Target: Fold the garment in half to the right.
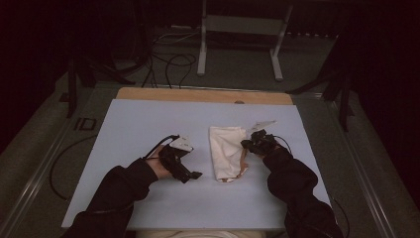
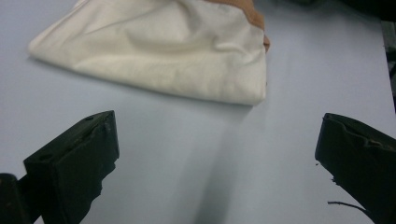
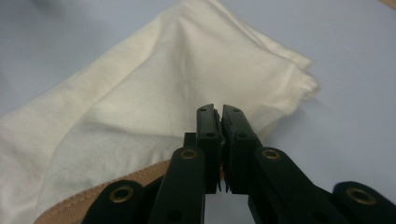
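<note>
Jaws first: my right gripper [image 3: 220, 112] has its jaws drawn together to a thin slit over the near edge of the cloth [image 3: 154, 107], and a bit of material seems to sit in that slit, though I cannot tell how much cloth, if any, is truly caught. My left gripper [image 2: 215, 154] has its jaws spread wide with nothing between them, only bare bench [image 2: 303, 70] ahead and the cloth's folded side lying just beyond.

That cloth is a cream piece with a tan band along one edge, folded into a rough oblong, resting flat between my two grippers; from above I see the cloth [image 1: 227, 151] with my right gripper [image 1: 257, 140] touching its side and my left gripper [image 1: 190, 174] near, but apart from, the opposite side.

To do this step well, I judge that I should confirm the right pinch has taken the layers I want before lifting, since a shallow bite on a folded edge can slip or pull up one ply alone. With my left jaws, I would go in low and level along the bench, take the nearest corner squarely, and close only once the fabric sits deep between the pads. Lifting both sides evenly should keep the cloth from bunching.
</note>
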`<state>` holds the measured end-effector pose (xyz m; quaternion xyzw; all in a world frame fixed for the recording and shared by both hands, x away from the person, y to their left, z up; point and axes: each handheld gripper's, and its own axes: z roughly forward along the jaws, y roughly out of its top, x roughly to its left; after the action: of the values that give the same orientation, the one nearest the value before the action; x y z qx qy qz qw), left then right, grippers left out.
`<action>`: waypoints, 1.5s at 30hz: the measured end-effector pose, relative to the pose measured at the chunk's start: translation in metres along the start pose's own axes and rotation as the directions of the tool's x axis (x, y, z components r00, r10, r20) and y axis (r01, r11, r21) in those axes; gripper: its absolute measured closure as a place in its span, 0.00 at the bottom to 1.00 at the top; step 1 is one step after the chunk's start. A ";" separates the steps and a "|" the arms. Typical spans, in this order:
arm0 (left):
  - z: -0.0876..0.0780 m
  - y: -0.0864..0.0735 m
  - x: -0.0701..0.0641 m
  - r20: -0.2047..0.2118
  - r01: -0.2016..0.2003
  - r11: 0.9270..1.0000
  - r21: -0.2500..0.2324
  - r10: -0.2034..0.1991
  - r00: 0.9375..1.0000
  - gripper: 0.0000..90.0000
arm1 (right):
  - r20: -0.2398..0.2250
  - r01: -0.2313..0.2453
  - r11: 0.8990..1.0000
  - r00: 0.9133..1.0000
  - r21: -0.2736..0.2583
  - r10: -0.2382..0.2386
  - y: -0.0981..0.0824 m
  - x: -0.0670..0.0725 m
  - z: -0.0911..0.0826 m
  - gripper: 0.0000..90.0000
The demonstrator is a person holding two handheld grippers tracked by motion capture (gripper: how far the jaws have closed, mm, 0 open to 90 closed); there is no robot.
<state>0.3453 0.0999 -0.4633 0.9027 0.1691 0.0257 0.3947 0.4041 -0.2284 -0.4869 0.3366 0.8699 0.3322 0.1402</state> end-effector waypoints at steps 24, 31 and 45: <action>-0.049 -0.079 -0.008 -0.100 0.086 0.991 -0.104 -0.097 0.990 0.00 | -0.046 -0.105 0.993 0.994 -0.059 0.102 -0.001 -0.021 -0.005 0.65; -0.057 -0.099 -0.006 -0.103 0.114 0.989 -0.094 -0.124 0.987 0.00 | -0.019 -0.158 0.984 0.987 -0.080 0.157 0.014 -0.044 0.003 0.63; -0.076 -0.137 0.002 -0.159 0.221 0.969 -0.106 -0.236 0.959 0.00 | -0.014 -0.230 0.973 0.973 -0.002 0.230 0.008 -0.061 0.032 0.60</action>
<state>0.2945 0.2402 -0.5100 0.8535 0.3042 0.0645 0.4181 0.4679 -0.2500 -0.5045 0.4327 0.8253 0.3501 0.0955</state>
